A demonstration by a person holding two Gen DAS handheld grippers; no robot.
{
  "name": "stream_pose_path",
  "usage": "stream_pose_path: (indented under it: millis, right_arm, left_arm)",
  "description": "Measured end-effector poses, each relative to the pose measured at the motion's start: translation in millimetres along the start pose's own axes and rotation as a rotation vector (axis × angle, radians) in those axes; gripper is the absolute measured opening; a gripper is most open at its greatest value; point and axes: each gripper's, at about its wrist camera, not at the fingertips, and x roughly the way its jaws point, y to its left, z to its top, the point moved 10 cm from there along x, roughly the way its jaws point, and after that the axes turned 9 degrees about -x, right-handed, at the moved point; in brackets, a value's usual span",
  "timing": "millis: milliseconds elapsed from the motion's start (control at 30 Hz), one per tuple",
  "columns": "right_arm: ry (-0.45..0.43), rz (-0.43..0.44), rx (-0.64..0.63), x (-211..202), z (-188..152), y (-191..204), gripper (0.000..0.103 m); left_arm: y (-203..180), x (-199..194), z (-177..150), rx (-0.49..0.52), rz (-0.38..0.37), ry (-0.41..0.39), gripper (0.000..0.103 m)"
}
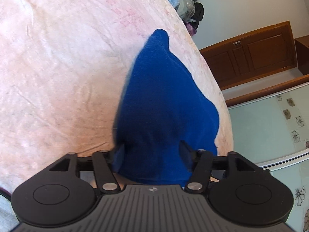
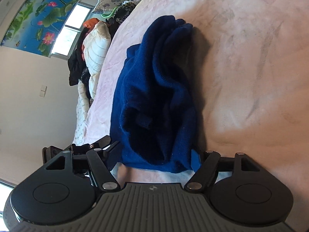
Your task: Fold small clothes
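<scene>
A blue garment [image 2: 154,96] lies bunched on a pink-covered bed [image 2: 251,58], its near end between the open jaws of both the left gripper [image 1: 152,154] and right gripper [image 2: 154,154], neither pressing on the fabric.

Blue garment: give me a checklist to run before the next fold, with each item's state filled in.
1. Left gripper free of the cloth: not ok. The jaws stand apart, but the blue garment still drapes between the fingers.
2. Right gripper free of the cloth: cannot tell. The jaws are wide and the garment's near edge lies between them; contact with the pads is unclear.
3. Garment resting on the pink bedspread: ok.
4. Garment lying flat: not ok. It is bunched in thick rolls.
5. Garment inside the bed edge: ok, though close to it.
6. Pile of clothes clear of the garment: ok.
</scene>
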Motion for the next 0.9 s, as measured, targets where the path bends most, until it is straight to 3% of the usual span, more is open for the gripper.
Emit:
stream_pose_path:
  millis: [67,100,133,233,267,300,333,633,800,900]
  right_arm:
    - [-0.011,0.012,0.001,0.4,4.0,-0.2,0.079]
    - [-0.018,-0.012,-0.005,2.3,7.2,-3.3,0.076]
    - [-0.02,-0.027,-0.005,4.5,9.0,-5.2,0.068]
    - [0.004,-0.046,-0.057,9.5,7.6,0.0,0.063]
    - [0.013,-0.059,-0.081,10.3,5.3,1.4,0.056]
    - [0.041,-0.08,-0.086,13.4,1.8,-0.1,0.029]
    - [0.05,-0.088,-0.078,14.4,-1.1,-2.4,0.019]
    - [-0.001,0.022,-0.086,-16.9,-7.8,35.2,0.018]
    - [0.021,0.056,-0.049,-28.8,-41.4,44.1,0.018]
    - [0.046,0.063,-0.01,-26.7,-73.4,42.3,0.018]
  left_arm:
    - [-1.8,2.6,-1.5,0.028,0.016,-0.008,0.055]
    - [-2.4,4.1,-2.4,0.046,0.03,-0.015,0.039]
    - [-1.8,6.6,-3.4,0.061,0.054,-0.011,0.029]
    - [-0.9,6.7,-4.1,0.068,0.071,-0.008,0.019]
    - [-1.9,5.3,-4.6,0.077,0.075,-0.007,0.017]
    - [-3.0,3.1,-5.0,0.089,0.079,-0.01,0.015]
    - [-3.9,1.2,-5.1,0.094,0.082,-0.013,0.014]
    - [-37.6,-47.1,-7.3,0.137,-0.017,-0.005,0.01]
    - [-24.3,-69.6,-33.3,0.157,-0.008,0.029,0.01]
    - [2.9,-75.4,-52.3,0.094,0.038,0.056,0.01]
